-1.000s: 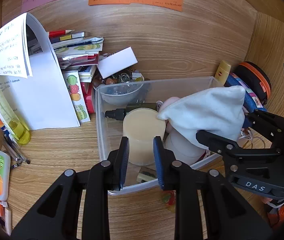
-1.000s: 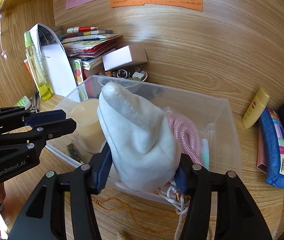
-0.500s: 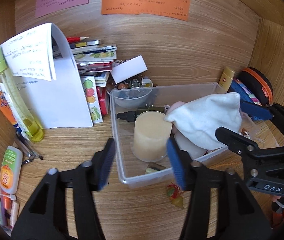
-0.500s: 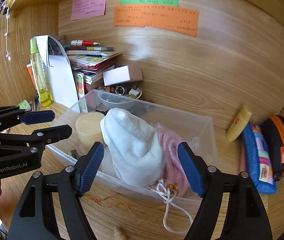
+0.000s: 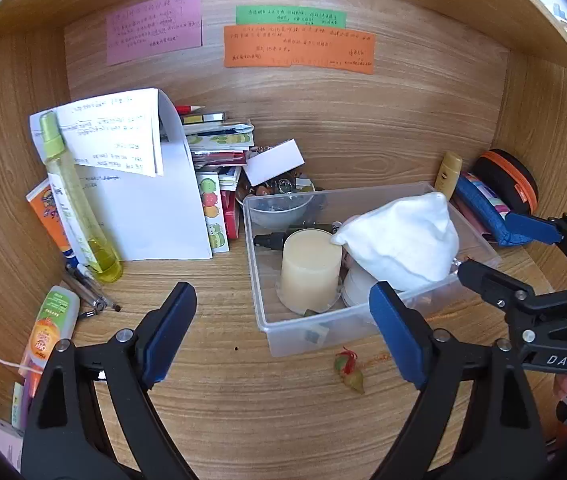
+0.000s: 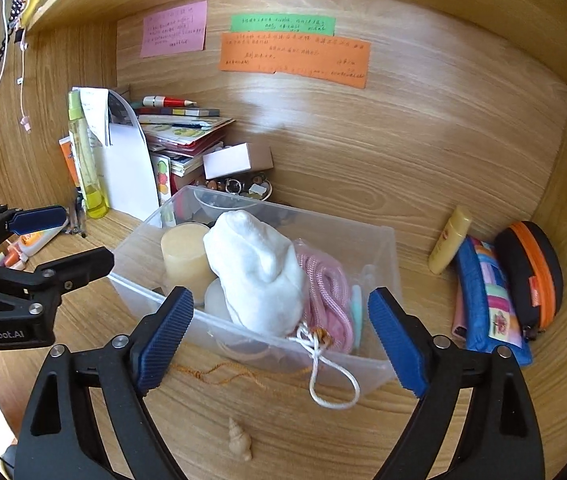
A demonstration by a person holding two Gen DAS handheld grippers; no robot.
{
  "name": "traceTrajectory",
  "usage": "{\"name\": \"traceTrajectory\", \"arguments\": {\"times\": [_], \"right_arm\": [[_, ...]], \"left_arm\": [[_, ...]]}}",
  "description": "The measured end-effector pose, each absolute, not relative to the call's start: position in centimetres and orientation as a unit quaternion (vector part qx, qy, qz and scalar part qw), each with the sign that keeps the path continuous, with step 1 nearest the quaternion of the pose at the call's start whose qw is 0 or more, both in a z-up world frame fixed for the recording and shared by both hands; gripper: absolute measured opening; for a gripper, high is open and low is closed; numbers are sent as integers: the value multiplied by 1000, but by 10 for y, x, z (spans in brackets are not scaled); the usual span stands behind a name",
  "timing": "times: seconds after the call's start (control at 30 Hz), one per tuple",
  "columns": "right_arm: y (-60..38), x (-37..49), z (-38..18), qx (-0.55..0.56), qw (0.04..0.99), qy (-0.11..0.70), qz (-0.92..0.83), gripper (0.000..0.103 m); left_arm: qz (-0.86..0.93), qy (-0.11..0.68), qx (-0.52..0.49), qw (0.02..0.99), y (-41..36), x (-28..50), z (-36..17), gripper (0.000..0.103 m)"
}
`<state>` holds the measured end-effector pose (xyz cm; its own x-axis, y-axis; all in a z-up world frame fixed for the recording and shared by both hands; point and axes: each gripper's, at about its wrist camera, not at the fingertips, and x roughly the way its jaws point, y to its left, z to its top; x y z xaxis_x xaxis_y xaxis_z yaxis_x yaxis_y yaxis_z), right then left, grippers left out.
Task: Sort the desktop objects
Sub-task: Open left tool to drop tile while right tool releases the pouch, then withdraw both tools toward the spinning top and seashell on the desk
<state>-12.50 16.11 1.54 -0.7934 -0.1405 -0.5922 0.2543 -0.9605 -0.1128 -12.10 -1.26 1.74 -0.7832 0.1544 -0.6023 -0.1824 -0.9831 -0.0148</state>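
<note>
A clear plastic box (image 5: 267, 332) stands on the wooden desk. Inside it a white cloth pouch (image 5: 403, 240) (image 6: 255, 268) leans against a cream cylinder (image 5: 310, 264) (image 6: 183, 254). My left gripper (image 5: 281, 296) hovers before the box's near left corner. Its jaws are opening wide and its pads touch nothing. My right gripper (image 6: 280, 300) faces the pouch from the front. Its jaws are opening too, and the pouch sits free beyond them. Each gripper shows in the other's view, the right gripper (image 5: 499, 246) and the left gripper (image 6: 79, 236).
Pink rope (image 6: 327, 292) lies in the box and a white cord (image 6: 323, 372) hangs over its wall. A shell (image 6: 239, 440) and a small charm (image 5: 349, 368) lie in front. A spray bottle (image 5: 75, 200), papers and books stand left. A yellow tube (image 6: 449, 240) and pencil cases (image 6: 487, 292) lie right.
Both grippers have drawn back and upward from the box and opened wide. The right one let go of the white pouch, which stays in the box. The left one was shut at the box's front.
</note>
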Motion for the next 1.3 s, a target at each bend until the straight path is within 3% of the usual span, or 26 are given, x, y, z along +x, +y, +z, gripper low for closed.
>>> {"name": "traceTrajectory", "arguments": {"times": [0.33,1.1,1.3], "right_arm": [[169,-94,19,293,93,97,-947,95],[182,-76,-52,375,95,100,-917,95],[187,-82,-65,389,120,89,-909,89]], "left_arm": [[942,23,-324,85,-11,-98,11,93],[904,32,-416,92,6,-104,-56,94],[899,50,-424,94,22,-116,-65,94]]}}
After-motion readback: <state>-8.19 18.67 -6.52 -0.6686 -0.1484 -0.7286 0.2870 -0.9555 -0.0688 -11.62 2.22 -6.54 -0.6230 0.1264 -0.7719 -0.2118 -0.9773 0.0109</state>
